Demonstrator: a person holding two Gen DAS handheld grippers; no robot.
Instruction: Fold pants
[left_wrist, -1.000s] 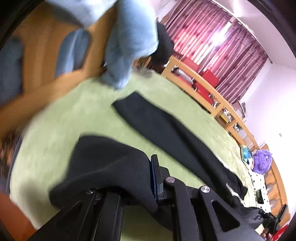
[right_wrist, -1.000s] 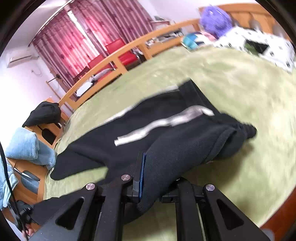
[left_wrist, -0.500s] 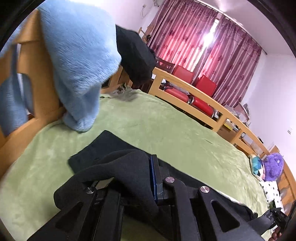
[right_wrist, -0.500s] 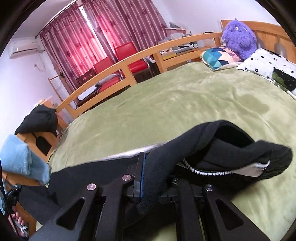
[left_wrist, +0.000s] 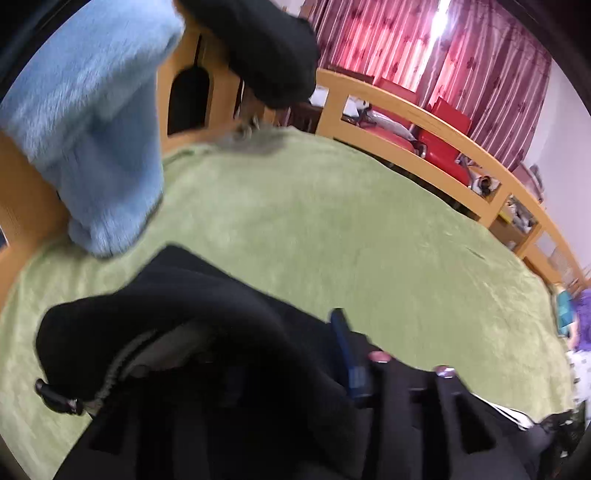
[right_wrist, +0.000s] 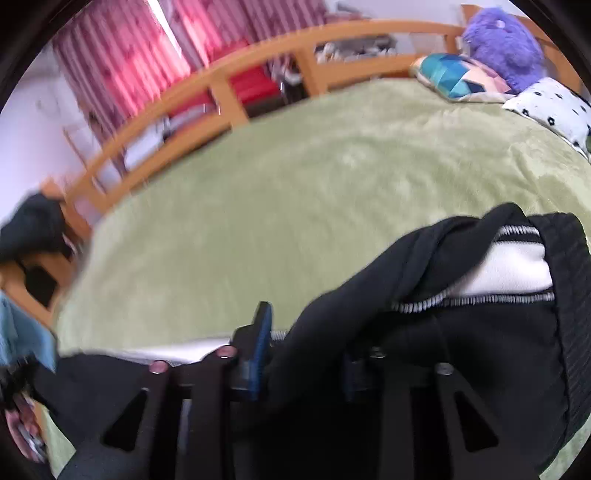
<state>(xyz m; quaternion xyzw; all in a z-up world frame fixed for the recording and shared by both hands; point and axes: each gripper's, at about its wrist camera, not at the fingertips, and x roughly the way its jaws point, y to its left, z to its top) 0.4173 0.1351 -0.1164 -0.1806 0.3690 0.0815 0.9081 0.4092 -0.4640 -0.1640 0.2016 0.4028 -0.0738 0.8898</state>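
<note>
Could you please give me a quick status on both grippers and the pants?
Left gripper and right gripper: jaws just opening, black pants still draped between the fingers. Pants bunched on green blanket. Nothing in the way.

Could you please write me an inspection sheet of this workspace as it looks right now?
Surface: green blanket covering the bed.
Job's things: black pants, bunched, white-trimmed waistband showing.
Clutter: blue towel and dark garment hung on the wooden bed frame; patterned cushion, purple plush toy.
Grippers: left gripper and right gripper jaws have just been opening, pants fabric between each.
Cables: nothing seen.
Surroundings: red curtains, red chairs.
</note>
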